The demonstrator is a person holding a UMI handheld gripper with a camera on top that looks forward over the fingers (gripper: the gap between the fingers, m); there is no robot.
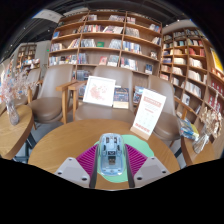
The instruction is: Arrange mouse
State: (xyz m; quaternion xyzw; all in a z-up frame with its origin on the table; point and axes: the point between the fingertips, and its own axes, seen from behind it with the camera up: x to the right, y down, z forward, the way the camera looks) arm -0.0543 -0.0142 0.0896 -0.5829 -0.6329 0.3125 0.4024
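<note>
Setting: library room, bookshelves (105, 40) beyond a round wooden surface (70, 140).

Mouse (111, 152), one: grey, held between both fingers of the hand-held gripper (112, 160), pads pressing its sides, above a green mat (140, 150), one.

Display cards (148, 112), two, standing farther ahead. Chairs (50, 105), two visible.

Progress, judged: mouse grasped; placing it on the mat remains.

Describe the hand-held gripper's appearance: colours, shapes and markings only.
The hand-held gripper has two broad, flat, light grey fingers that angle inward toward each other. Each bears a magenta pad on its inner face, shaped as a slanted wedge. No cables, printed markings or sleeves show in the gripper view.
</note>
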